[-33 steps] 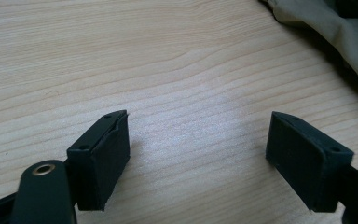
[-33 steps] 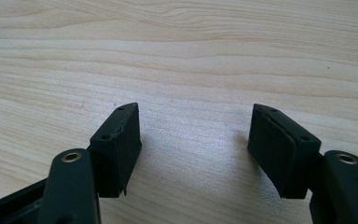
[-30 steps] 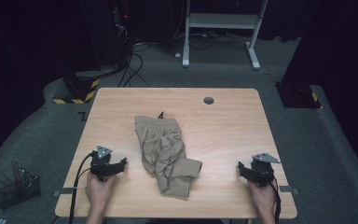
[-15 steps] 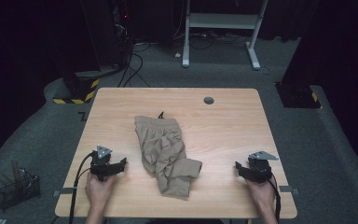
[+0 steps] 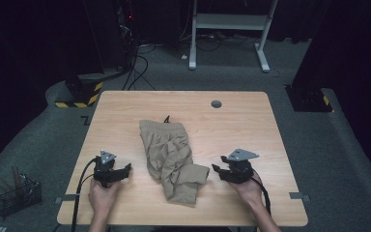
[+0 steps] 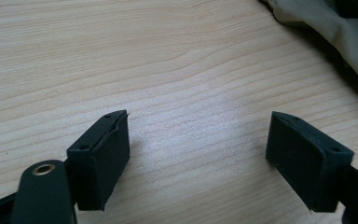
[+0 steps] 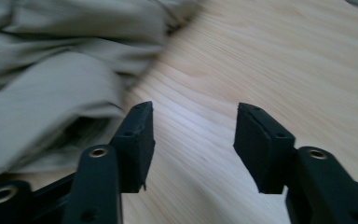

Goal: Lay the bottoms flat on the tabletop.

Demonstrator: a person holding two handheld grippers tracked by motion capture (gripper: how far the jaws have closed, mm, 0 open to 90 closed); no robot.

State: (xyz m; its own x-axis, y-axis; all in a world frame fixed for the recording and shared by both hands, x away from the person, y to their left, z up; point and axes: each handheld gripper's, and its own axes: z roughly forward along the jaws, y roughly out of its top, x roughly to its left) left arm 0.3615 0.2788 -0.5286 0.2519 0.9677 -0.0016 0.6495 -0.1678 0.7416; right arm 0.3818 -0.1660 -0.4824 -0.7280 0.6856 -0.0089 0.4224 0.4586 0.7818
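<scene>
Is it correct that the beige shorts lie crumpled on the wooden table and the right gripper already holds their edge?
Not quite. The beige shorts lie crumpled on the wooden table, but the right gripper holds nothing: the right gripper view shows bare wood between its fingers.

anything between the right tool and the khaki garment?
Nothing: bare wood. In the high view a short strip of table separates the right tool from the khaki garment; its jaws, just closing, hold nothing between them in the right gripper view.

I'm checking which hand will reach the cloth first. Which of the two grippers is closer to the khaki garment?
The right gripper: its jaws nearly reach the folded lower corner of the khaki garment, while the left gripper sits apart, bare table between.
</scene>
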